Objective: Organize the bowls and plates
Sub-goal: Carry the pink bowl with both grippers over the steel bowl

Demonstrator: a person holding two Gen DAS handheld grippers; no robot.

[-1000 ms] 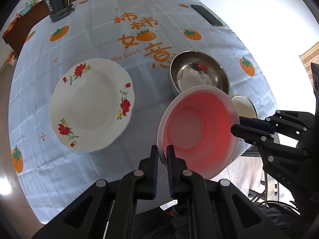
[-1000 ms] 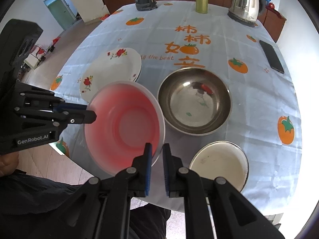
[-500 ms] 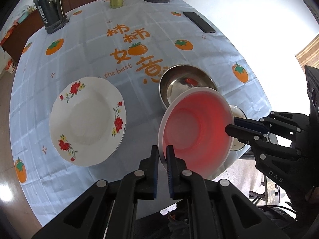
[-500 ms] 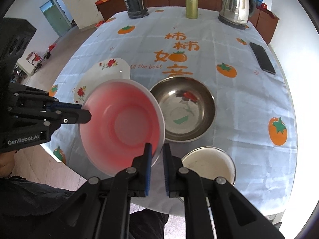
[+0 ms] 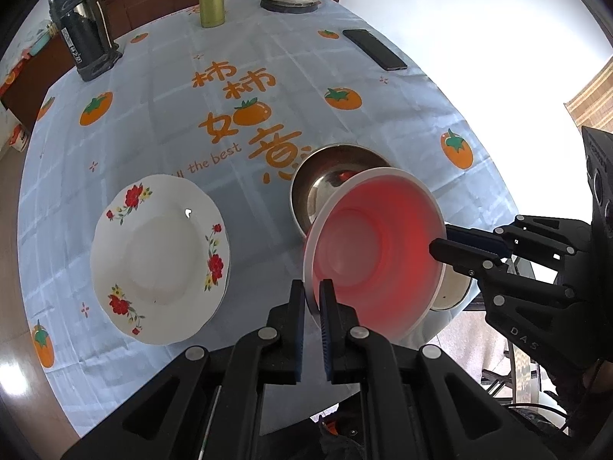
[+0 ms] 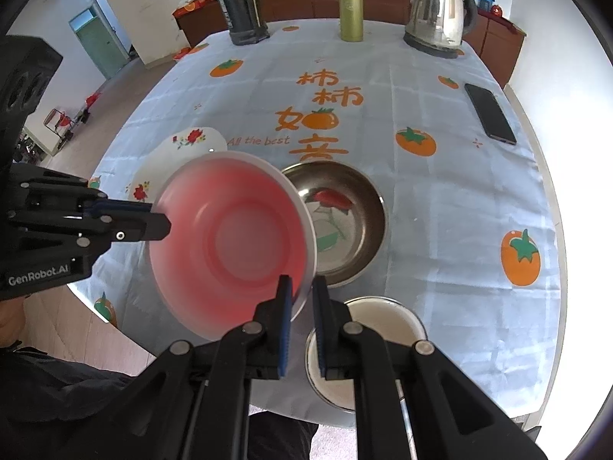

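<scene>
The pink bowl hangs in the air above the near edge of the worktop, tilted, with both tongs clamped on its white rim at opposite sides. The left tongs pinch the rim on the bowl's left, seen in the right wrist view as a black arm reaching in from the left; the right tongs pinch the rim on the bowl's right, seen in the left wrist view coming in from the right. In each case the blue-padded fingers sit close together with only the thin rim between them. Under and just behind the bowl stands a steel bowl on the blue cloth, partly covered by the pink one in both views. Nearer the worktop's edge, just beside the steel bowl, lies a small white dish with a metal rim, partly hidden by the right tongs. Farther left, apart from the bowls, rests a white plate with red flowers on its rim; whether another lies under it I cannot tell. At the far edge of the worktop stand a dark flask, a green-gold bottle and a steel kettle, and a black phone lies flat on the right side. A dark sleeve shows at lower left in the right wrist view.
</scene>
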